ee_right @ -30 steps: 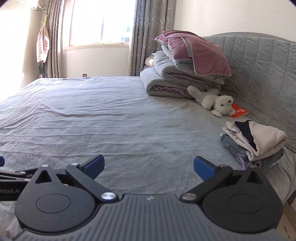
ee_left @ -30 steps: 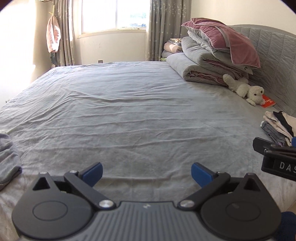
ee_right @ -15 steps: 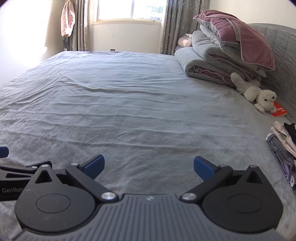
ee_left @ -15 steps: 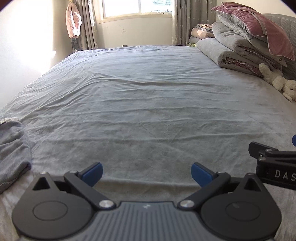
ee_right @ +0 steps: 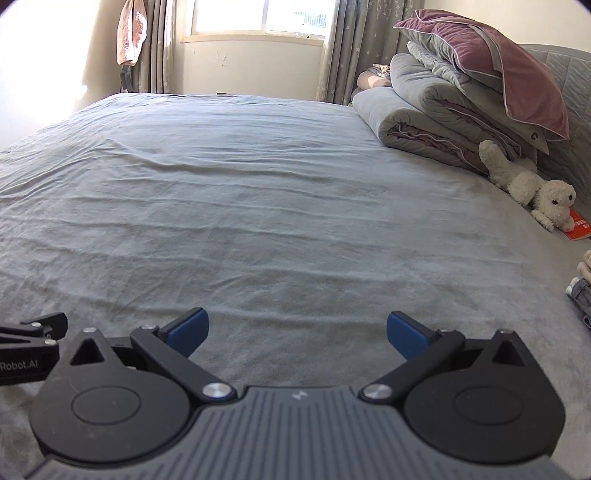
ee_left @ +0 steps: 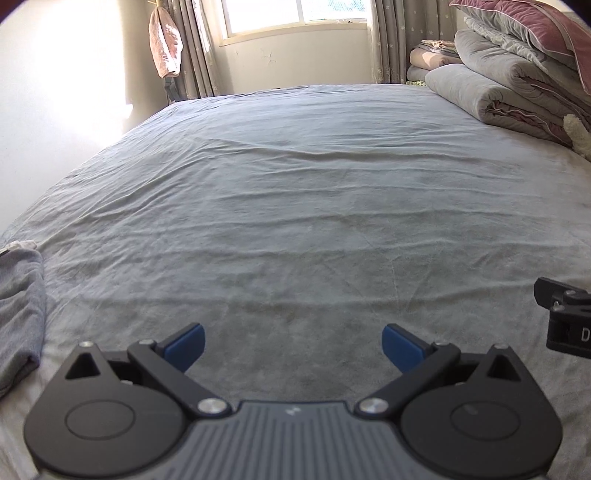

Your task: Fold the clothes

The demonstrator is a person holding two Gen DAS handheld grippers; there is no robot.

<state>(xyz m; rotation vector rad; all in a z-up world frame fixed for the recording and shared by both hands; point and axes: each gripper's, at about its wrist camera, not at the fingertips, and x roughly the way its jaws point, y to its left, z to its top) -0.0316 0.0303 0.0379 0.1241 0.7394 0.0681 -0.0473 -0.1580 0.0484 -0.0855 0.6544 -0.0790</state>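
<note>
Over the bed | gray sheet wrinkled | both grippers' jaws apart, holding nothing

Bed: grey sheet, lightly wrinkled. Folded quilts stacked at the far right, mauve pillow on top. White plush toy lies just beside the quilts, touching a red booklet. Window on the far wall, between grey curtains. Pink towel hangs by the left curtain.
</note>
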